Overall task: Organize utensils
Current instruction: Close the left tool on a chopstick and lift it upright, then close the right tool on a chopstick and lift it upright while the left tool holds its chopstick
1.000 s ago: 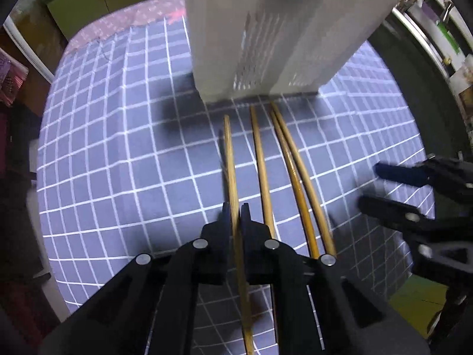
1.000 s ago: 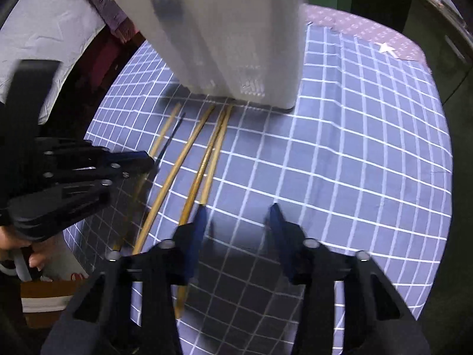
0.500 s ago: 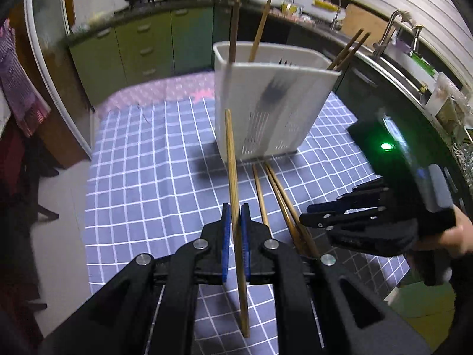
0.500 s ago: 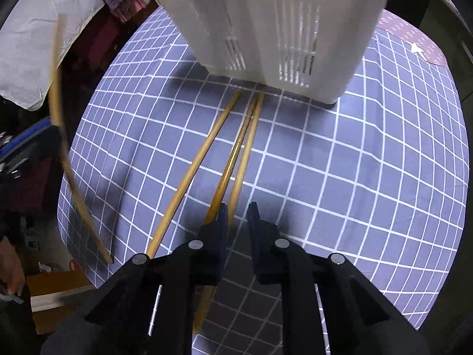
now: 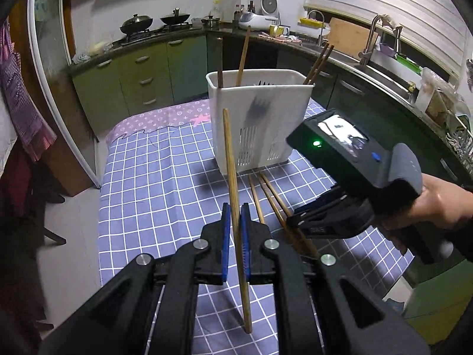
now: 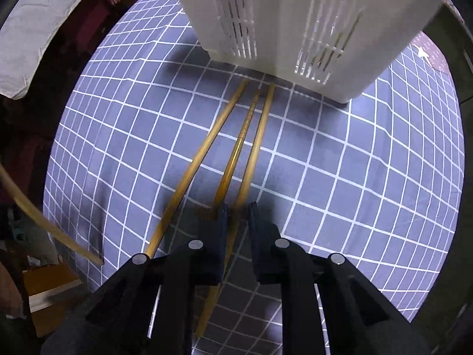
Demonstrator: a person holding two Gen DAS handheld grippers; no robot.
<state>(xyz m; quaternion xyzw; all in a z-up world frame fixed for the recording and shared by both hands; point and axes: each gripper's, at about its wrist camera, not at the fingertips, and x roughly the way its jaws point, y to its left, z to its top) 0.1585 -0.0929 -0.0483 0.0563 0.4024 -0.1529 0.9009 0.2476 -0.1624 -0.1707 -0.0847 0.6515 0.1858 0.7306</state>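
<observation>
My left gripper (image 5: 233, 219) is shut on a wooden chopstick (image 5: 232, 162) and holds it upright, well above the table. That chopstick also shows at the left edge of the right wrist view (image 6: 44, 224). A white slotted utensil holder (image 5: 260, 124) stands behind it with several chopsticks in it. Three chopsticks lie on the blue checked cloth in front of the holder (image 6: 248, 145). My right gripper (image 6: 238, 210) is down at the cloth with its fingers closed around the rightmost lying chopstick (image 6: 257, 145). The holder fills the top of the right wrist view (image 6: 295, 14).
The table (image 5: 153, 183) has a purple patterned strip at its far end. Green kitchen cabinets (image 5: 142, 77) and a counter with a sink run behind and to the right. The table's left edge drops to the floor.
My left gripper has lifted its chopstick off the cloth and tilted it upright. My right gripper has moved down over the lying chopsticks and closed from wide open onto the rightmost one.
</observation>
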